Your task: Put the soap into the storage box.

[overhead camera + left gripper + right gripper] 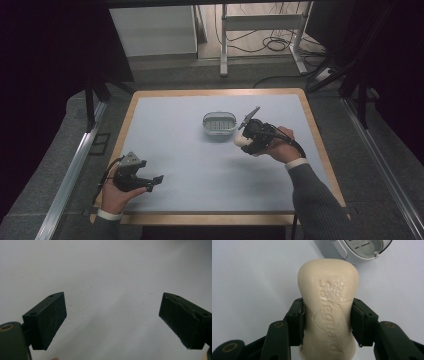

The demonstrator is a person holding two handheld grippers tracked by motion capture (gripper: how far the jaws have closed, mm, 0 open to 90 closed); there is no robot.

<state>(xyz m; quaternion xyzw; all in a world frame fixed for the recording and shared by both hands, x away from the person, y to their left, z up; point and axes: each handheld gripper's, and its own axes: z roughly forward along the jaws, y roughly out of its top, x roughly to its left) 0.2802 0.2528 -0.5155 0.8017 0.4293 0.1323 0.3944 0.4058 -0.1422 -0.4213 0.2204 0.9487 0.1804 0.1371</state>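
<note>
A cream bar of soap (328, 307) with raised lettering is clamped by its narrow waist between the two black pads of my right gripper (327, 323). In the high view the right gripper (246, 141) holds the soap (240, 141) above the table, just right of and nearer than a small white soap dish (219, 122). The dish's rim (362, 250) lies beyond the soap in the right gripper view. My left gripper (158, 179) rests near the table's front left corner, its jaws wide apart over bare surface (112, 320), with nothing between them.
The table (170, 130) has a pale blue-grey top with a wooden border. Beyond its far edge stand a white desk frame (260, 30) and loose cables on the floor. Dark curtains hang at both sides, and metal rails run along them.
</note>
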